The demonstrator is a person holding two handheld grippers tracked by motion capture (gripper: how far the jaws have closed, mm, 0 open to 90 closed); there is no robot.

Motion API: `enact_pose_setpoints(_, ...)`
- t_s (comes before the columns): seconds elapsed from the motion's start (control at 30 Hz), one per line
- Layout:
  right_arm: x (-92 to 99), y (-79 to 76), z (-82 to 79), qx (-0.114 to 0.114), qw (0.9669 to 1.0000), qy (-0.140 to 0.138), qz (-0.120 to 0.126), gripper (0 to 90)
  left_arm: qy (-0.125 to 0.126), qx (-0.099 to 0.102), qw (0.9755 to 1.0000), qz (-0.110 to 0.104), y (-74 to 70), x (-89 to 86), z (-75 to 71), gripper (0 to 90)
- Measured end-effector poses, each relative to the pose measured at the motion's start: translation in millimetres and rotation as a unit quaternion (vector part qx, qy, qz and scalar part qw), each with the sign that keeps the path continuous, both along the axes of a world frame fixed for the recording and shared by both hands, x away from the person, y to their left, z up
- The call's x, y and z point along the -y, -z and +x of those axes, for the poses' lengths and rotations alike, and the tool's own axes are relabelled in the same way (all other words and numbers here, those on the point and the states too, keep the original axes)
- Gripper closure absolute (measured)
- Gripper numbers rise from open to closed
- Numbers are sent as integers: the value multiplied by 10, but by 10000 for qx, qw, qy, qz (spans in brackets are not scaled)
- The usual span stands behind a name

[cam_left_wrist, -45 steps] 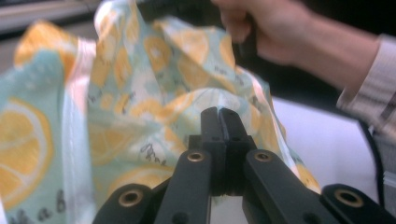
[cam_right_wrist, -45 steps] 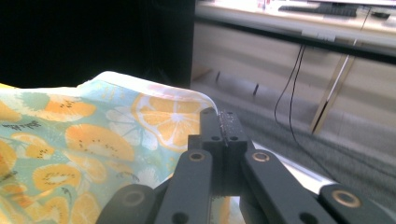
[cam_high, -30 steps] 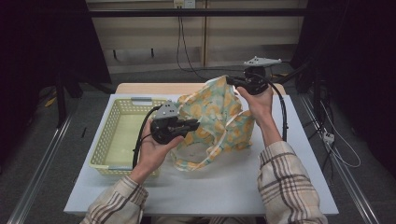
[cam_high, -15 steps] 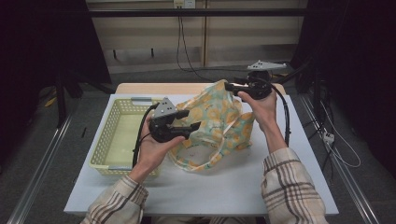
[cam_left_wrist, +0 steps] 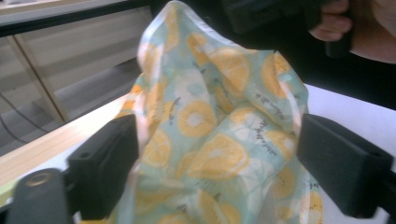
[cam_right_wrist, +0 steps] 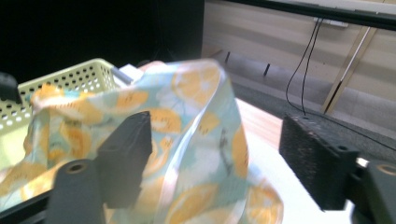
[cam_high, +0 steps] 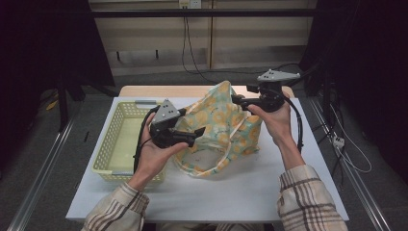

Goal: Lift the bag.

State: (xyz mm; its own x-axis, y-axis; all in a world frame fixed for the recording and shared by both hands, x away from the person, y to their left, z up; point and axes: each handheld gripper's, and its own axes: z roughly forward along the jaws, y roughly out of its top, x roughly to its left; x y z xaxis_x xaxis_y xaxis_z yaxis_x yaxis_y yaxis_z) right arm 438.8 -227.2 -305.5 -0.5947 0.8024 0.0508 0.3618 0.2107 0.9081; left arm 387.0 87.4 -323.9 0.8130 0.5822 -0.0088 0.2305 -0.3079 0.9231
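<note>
A cloth bag (cam_high: 226, 130) printed with yellow citrus slices stands slumped on the white table (cam_high: 250, 192). My left gripper (cam_high: 195, 136) is at its left side. Its jaws have just been opening and stand wide, with bag fabric (cam_left_wrist: 219, 121) loose between them around the left gripper (cam_left_wrist: 217, 154). My right gripper (cam_high: 239, 101) is at the bag's upper right edge. Its jaws have also just been opening, and the bag's rim (cam_right_wrist: 187, 130) hangs between them at the right gripper (cam_right_wrist: 219, 149), unpressed. The other hand and its gripper (cam_left_wrist: 280, 14) show beyond the bag.
A pale yellow perforated basket (cam_high: 115, 144) sits on the table to the left of the bag, its rim (cam_right_wrist: 70, 77) just behind the fabric. A wooden strip (cam_high: 192, 90) runs along the table's far edge. Bare tabletop lies in front of the bag.
Both grippers' jaws have opened and let go of the bag's fabric. The right hand has shifted slightly to the right, and the bag's top has settled a little.
</note>
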Motion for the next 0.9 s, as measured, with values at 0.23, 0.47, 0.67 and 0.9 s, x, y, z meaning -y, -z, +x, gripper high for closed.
enact_pose_setpoints(0.23,90,107,-183,-150,9998,54,71,174,-195,-141,9997,-61,23,-190,-82,46)
enact_pose_setpoints(0.47,230,188,-406,-181,9996,173,100,137,-208,-210,9996,7,107,-341,-176,40)
enact_pose_setpoints(0.67,303,307,-587,-262,9992,290,22,127,-231,-202,9994,162,177,-449,-274,54)
enact_pose_setpoints(0.9,360,519,-826,-397,9983,426,-26,111,-390,-361,9984,203,339,-623,-380,64)
